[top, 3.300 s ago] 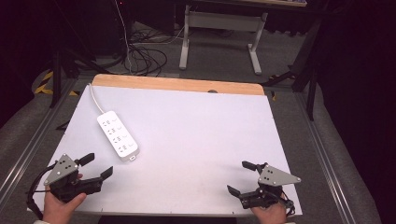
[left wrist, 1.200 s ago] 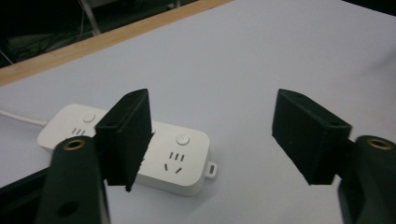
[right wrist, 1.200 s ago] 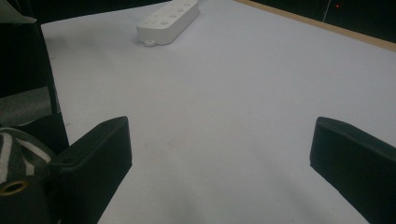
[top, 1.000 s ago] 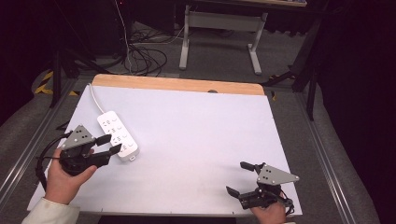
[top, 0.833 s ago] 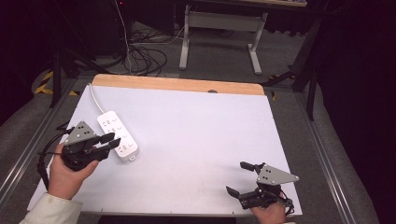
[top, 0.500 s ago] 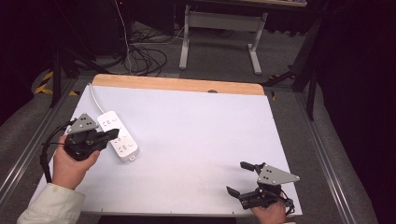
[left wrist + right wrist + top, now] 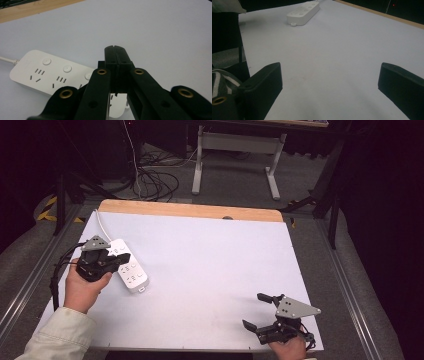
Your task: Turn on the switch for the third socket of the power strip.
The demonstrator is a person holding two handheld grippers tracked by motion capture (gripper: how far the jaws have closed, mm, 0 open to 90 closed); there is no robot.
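Note:
A white power strip (image 7: 131,269) lies at the left of the white table (image 7: 215,265); its cord (image 7: 102,222) runs toward the back edge. My left gripper (image 7: 117,258) hovers over the strip's near-left end with its jaws pressed together and nothing between them. In the left gripper view the shut gripper (image 7: 115,50) lies across the power strip (image 7: 47,72) next to its round buttons; I cannot tell if it touches. My right gripper (image 7: 255,310) rests open at the near right corner, far from the strip. The right gripper view shows the wide-open gripper (image 7: 329,77) and the power strip (image 7: 303,10) far off.
A wooden strip (image 7: 190,210) borders the table's far edge, with metal rails (image 7: 30,280) along both sides. Loose cables (image 7: 155,180) and a desk frame (image 7: 235,150) sit on the floor beyond. A sleeve (image 7: 55,335) comes in at the bottom left.
The left gripper has travelled from the near left corner up to the power strip, and its jaws have gone from open to shut. The right gripper has stayed put.

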